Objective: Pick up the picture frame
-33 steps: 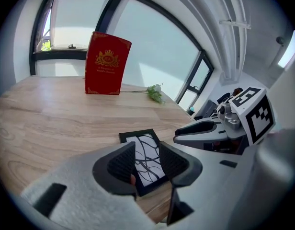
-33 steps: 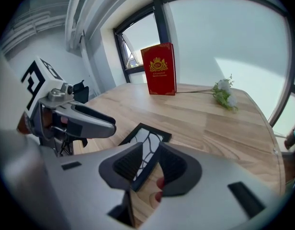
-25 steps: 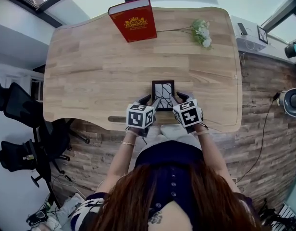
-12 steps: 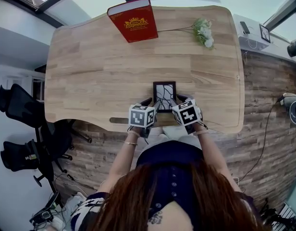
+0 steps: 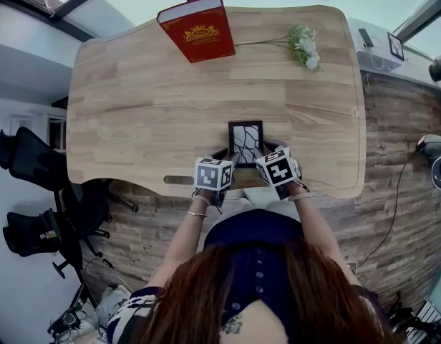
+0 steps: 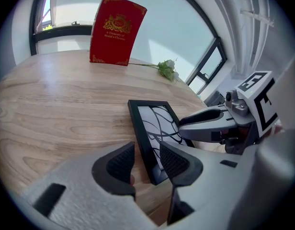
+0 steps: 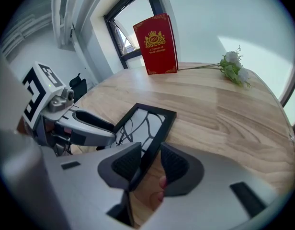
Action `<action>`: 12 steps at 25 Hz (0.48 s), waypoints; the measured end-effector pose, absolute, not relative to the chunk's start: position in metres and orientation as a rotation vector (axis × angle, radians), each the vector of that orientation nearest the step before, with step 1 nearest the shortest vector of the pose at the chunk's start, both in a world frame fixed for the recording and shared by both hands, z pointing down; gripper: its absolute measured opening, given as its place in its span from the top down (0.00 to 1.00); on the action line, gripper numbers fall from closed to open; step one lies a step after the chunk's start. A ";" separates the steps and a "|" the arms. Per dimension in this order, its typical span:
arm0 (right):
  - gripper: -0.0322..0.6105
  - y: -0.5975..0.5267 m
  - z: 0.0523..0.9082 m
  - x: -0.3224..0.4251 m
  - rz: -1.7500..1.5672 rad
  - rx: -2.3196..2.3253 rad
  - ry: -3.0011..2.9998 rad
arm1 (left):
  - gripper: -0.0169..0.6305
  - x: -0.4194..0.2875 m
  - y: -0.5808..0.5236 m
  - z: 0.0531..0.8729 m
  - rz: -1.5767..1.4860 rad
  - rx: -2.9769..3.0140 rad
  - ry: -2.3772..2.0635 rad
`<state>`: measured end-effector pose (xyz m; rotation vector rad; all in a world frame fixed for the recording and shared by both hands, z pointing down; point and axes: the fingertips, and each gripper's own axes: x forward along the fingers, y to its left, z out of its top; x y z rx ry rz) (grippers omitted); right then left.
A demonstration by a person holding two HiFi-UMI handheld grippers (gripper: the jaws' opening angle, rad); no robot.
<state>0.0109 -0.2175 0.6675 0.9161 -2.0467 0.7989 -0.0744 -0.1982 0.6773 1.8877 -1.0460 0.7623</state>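
- My left claw (image 6: 146,160) is narrowed but not closed. The left long rail of the picture frame (image 6: 154,124) stands between its jaws, with a sliver of gap on the outer pad.
- My right claw (image 7: 150,163) is drawn in tighter. The frame's right long rail runs between its jaws, and both pads look to be touching it.
- From the head view, the picture frame (image 5: 245,139) lies on the counter (image 5: 134,106) straight ahead of both claws, its near end tucked between them.
- The frame's long axis points away from me, in line with both sets of jaws, so each claw bites across a rail, not along it.
- Neither claw is nearer: the left claw (image 5: 228,159) and right claw (image 5: 261,153) flank the near end evenly, one on each long side.
- I judge the lift depends on the left pads closing onto their rail to match the right, or the frame may tip.
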 end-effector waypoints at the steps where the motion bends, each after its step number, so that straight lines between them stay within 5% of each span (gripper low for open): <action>1: 0.76 -0.216 0.669 0.011 0.806 0.913 -2.041 | 0.74 -0.075 -0.198 0.678 0.768 1.888 -1.051; 12: 0.76 -0.214 0.675 0.011 0.915 0.973 -2.019 | 0.77 -0.075 -0.198 0.682 0.775 1.885 -1.077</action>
